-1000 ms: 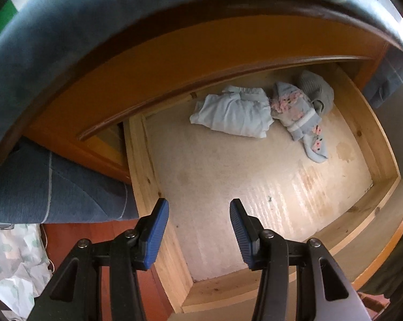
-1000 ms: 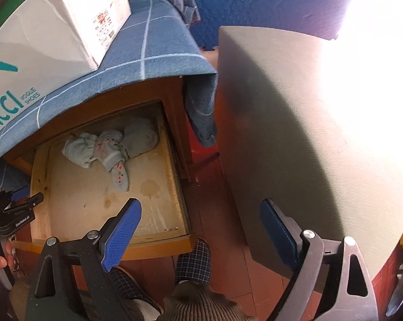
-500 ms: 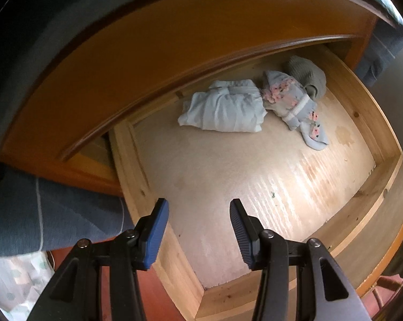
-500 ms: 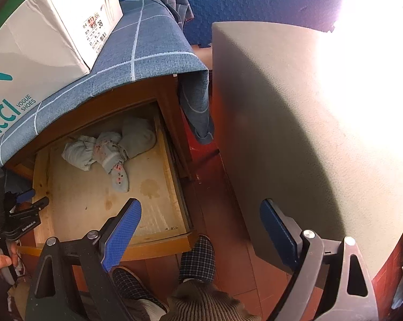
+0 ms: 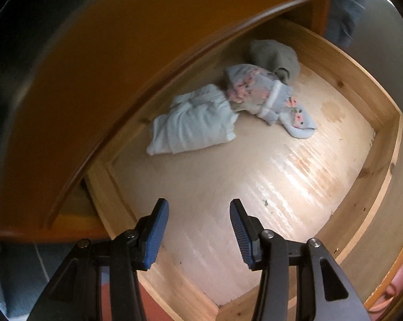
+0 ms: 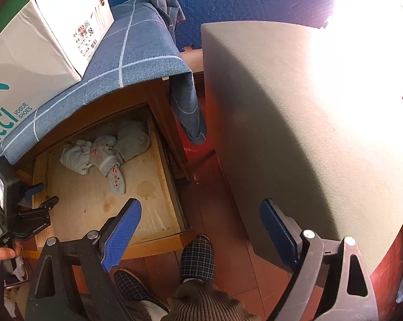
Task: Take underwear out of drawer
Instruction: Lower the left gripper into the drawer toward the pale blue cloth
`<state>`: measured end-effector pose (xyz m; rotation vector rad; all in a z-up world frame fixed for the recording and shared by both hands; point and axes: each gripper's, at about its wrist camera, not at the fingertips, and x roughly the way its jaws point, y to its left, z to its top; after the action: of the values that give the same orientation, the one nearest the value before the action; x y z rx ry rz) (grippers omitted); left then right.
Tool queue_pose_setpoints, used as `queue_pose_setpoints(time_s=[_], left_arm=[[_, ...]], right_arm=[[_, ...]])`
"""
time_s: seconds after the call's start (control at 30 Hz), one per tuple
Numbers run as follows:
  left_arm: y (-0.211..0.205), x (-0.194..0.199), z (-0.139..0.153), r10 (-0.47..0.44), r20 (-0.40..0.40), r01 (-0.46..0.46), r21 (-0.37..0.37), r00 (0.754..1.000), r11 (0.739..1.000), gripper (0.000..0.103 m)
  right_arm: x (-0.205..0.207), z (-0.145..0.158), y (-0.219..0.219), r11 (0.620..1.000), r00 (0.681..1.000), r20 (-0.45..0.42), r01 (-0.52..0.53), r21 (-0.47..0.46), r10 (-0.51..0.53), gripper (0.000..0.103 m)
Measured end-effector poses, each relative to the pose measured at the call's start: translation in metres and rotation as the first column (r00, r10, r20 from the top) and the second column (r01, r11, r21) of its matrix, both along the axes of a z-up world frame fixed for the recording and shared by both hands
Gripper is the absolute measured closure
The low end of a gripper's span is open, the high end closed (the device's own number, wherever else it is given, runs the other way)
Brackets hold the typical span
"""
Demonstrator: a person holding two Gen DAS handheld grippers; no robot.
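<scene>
The wooden drawer (image 5: pixel 383 144) stands pulled open. At its back lie a pale blue folded garment (image 5: pixel 193 123), a light blue piece with pink flowers (image 5: pixel 257 91) and a grey rolled piece (image 5: pixel 276 56). They also show in the right wrist view: pale blue garment (image 6: pixel 75 157), floral piece (image 6: pixel 107 157), grey piece (image 6: pixel 133 139). My left gripper (image 5: pixel 198 227) is open and empty over the drawer's front left part, short of the clothes; it also shows in the right wrist view (image 6: pixel 38 195). My right gripper (image 6: pixel 201 230) is open and empty, above the floor in front of the drawer (image 6: pixel 158 165).
The cabinet top carries a blue checked cloth (image 6: pixel 137 61) and a white shoe box (image 6: pixel 40 40). A large grey-green panel (image 6: pixel 295 123) stands right of the drawer. My slippered feet (image 6: pixel 196 256) rest on the red floor at the drawer front.
My left gripper has moved forward and down into the drawer, closer to the clothes. The right gripper has stayed nearly still. Both stay open.
</scene>
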<state>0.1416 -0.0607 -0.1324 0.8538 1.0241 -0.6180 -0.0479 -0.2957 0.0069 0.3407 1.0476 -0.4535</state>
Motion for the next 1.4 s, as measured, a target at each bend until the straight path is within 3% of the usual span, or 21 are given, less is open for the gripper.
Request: queue_pose_setpoints(time_s=[0.23,0.5,1.0,1.13,1.23,1.4], left_arm=[[-0.021,-0.008,-0.008,-0.126,0.065,0.123,0.049,0.99,0.991,0.054],[-0.034,-0.021,-0.029,-0.214,0.059,0.206,0.124,0.975,0.971,0.055],[-0.061,-0.009,-0.051,-0.308,0.166,0.278,0.178,0.937,0.944,0.055],[-0.064,-0.001,-0.056,-0.295,0.15,0.271,0.161,0.944,0.949,0.055],[-0.068,0.026,-0.059,-0.271,0.13,0.253,0.139,0.954,0.957,0.054],[-0.073,0.033,-0.069,-0.305,0.157,0.283,0.147,0.939,0.948,0.054]], right_arm=[[-0.005,0.002,-0.003,1.0,1.0,0.0,0.014,-0.005,-0.014,0.015],[-0.015,0.003,-0.011,0.999,0.999,0.005,0.044,0.0,-0.044,0.015],[-0.015,0.003,-0.006,0.999,0.999,0.0,0.034,0.007,-0.034,0.015],[-0.015,0.003,-0.007,0.999,0.999,-0.002,0.036,0.011,-0.036,0.015],[-0.014,0.002,-0.006,0.999,0.999,-0.005,0.034,0.014,-0.034,0.015],[-0.01,0.0,-0.003,1.0,1.0,-0.014,0.023,0.011,-0.023,0.015]])
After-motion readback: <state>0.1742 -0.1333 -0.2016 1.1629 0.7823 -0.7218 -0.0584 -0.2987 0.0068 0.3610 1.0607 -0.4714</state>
